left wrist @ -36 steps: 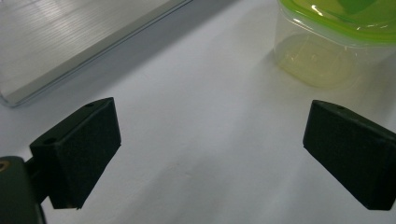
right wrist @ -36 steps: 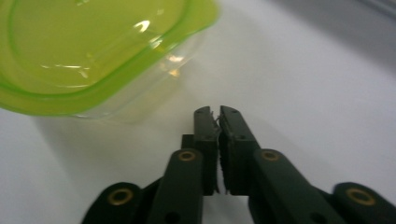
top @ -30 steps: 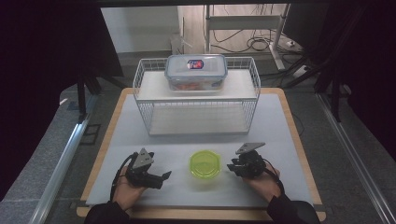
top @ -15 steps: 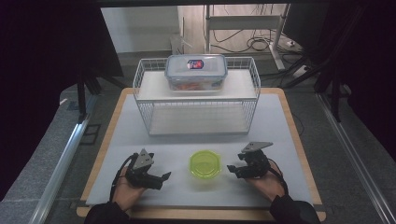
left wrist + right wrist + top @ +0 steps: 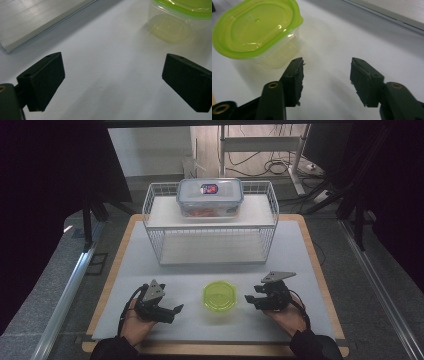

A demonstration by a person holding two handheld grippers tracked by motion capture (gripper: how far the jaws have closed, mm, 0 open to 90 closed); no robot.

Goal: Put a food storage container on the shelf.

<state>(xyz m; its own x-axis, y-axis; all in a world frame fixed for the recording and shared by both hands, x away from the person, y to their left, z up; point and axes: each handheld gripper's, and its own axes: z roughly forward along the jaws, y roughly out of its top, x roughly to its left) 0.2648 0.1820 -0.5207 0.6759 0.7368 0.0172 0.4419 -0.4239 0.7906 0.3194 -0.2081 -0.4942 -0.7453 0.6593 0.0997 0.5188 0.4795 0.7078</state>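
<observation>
Nearest the person, the left gripper (image 5: 172, 311) rests low on the white matte table sheet (image 5: 310, 250), its two black padded jaws wide apart with nothing between them; in the left gripper view the small clear plastic tub with the lime-green oval lid (image 5: 178, 21) lies toward one o'clock, just beyond the right-hand pad. The right gripper (image 5: 250, 299) sits on the other side, and its jaws have just been closing in a little yet stand apart and empty; in the right gripper view the tub (image 5: 257, 35) lies at about ten to eleven o'clock from the gap, near the left jaw but not touching it. From above, the tub (image 5: 219, 296) stands between the two grippers, with the right one seeming slightly nearer, though the angle makes that hard to judge. Its lid is glossy and thin-rimmed, longer one way than the other, the walls translucent and yellowish. Farther off, at twelve o'clock, stands a white wire rack (image 5: 150, 210) with a flat shelf, and on it a clear rectangular lidded box (image 5: 210, 196) with a blue seal rim, holding something reddish that I cannot make out.
</observation>
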